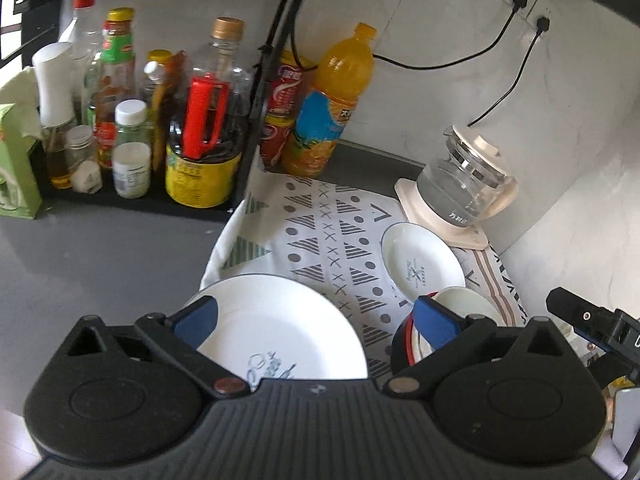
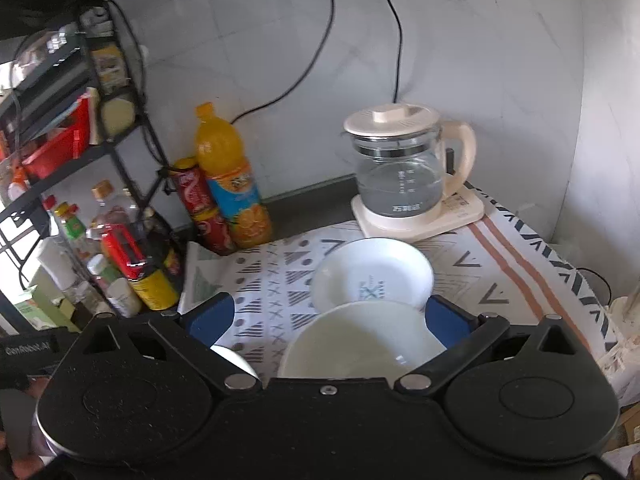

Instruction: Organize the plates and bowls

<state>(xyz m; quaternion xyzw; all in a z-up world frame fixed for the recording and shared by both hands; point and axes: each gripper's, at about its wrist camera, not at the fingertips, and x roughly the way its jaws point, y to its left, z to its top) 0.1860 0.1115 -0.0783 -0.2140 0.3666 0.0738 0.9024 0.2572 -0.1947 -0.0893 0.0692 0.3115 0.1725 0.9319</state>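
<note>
In the left wrist view my left gripper (image 1: 316, 320) is open, its blue fingers (image 1: 198, 320) spread around a large white plate with a blue drawing (image 1: 280, 320) on the patterned cloth (image 1: 320, 240). A smaller white dish with a dark rim (image 1: 420, 258) lies further back, and a white bowl (image 1: 468, 304) sits in a red-rimmed bowl (image 1: 408, 332) at the right. In the right wrist view my right gripper (image 2: 328, 316) is open above the cream bowl (image 2: 360, 340), with the white dish (image 2: 372, 270) just behind it. The large plate's edge (image 2: 232, 356) shows at the left.
A glass kettle on a cream base (image 2: 404, 176) stands at the back right of the cloth. An orange juice bottle (image 2: 232, 184) and red cans (image 2: 200, 208) stand at the back. A black rack with bottles and jars (image 1: 132, 120) is at the left. Cables hang on the wall (image 1: 500, 40).
</note>
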